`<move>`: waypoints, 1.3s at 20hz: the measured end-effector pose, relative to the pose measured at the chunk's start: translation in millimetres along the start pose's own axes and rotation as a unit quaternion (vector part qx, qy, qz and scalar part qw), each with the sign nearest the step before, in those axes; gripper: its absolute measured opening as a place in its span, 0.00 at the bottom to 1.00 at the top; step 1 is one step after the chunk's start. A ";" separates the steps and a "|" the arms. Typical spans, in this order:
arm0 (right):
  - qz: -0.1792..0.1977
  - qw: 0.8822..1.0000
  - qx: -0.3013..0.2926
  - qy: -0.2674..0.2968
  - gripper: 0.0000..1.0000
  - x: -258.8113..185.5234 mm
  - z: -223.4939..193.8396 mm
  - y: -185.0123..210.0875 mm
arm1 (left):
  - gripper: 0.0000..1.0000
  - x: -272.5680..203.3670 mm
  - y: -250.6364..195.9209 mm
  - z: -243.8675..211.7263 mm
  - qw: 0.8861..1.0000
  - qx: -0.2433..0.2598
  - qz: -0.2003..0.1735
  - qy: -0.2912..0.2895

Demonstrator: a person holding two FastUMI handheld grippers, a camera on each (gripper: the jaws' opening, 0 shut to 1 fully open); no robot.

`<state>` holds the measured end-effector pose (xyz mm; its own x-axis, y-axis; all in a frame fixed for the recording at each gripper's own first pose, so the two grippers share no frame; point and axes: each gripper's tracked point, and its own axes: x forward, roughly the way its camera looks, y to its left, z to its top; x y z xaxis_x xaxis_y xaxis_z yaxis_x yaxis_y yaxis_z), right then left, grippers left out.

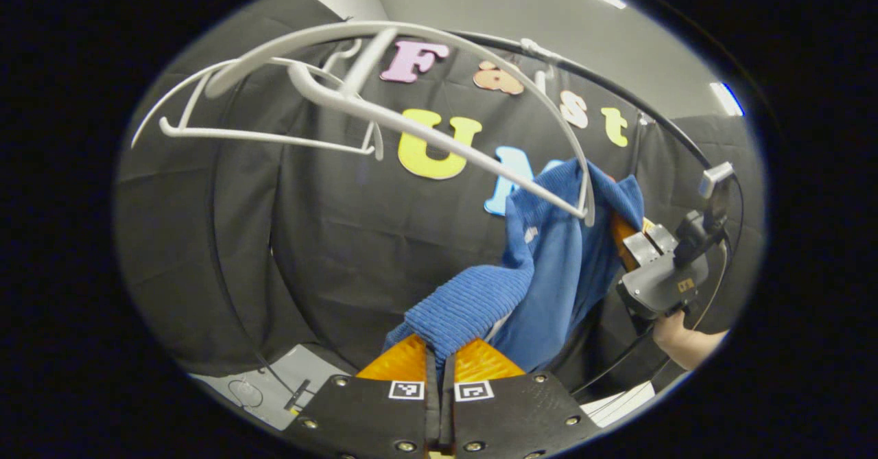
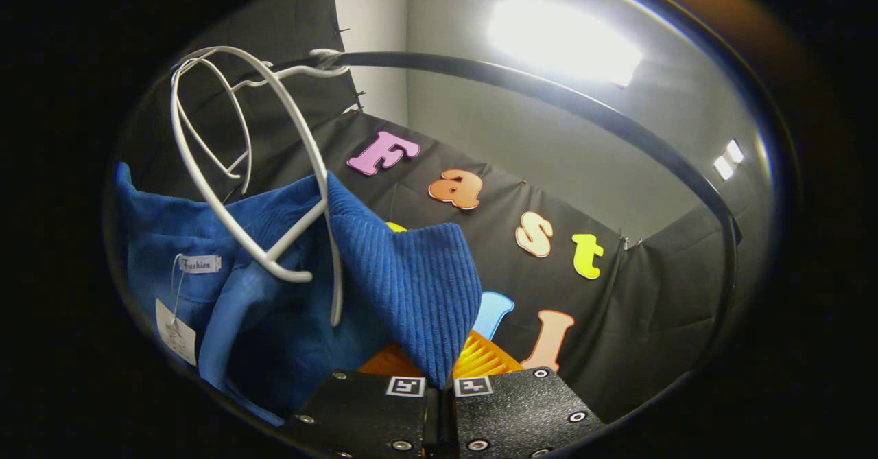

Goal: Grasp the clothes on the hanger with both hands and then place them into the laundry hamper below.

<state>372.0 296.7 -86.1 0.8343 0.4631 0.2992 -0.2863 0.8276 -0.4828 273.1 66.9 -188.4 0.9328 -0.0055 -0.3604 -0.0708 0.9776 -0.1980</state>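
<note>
Under the dark rail (image 2: 549, 95), the blue garment (image 1: 549, 267) hangs half off a white hanger (image 1: 439, 136), each corner pinched in a claw: left claw (image 1: 440, 359), right claw (image 2: 439, 377).

Overhead, the dark rail (image 2: 549, 92) arcs across the booth and bars any way straight up. Two white hangers (image 1: 411, 126) dangle from it. One is still threaded through the blue garment (image 1: 549, 267), its arm end poking out of the cloth, so the cloth hangs tangled with it in the left gripper view. The second hanger (image 1: 226, 126) hangs bare just beside it, closing that side. The black cloth wall (image 1: 329, 226) stands close behind everything. The right gripper (image 1: 662, 274) and the hand (image 1: 686, 346) holding it block the garment's far side. Below the garment, toward the floor (image 1: 288, 383), the space looks open.
</note>
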 end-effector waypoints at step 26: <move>-0.078 0.994 0.065 -0.027 0.01 -3.0 24.3 -79.8 | 0.02 10.3 -39.4 79.2 0.991 -0.028 -0.004 -0.132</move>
<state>381.0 237.0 -28.4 0.8483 0.3384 0.4073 -0.2160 0.9234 -0.3173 313.6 45.0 -112.1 0.9929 0.0490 -0.1085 -0.0752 0.9647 -0.2523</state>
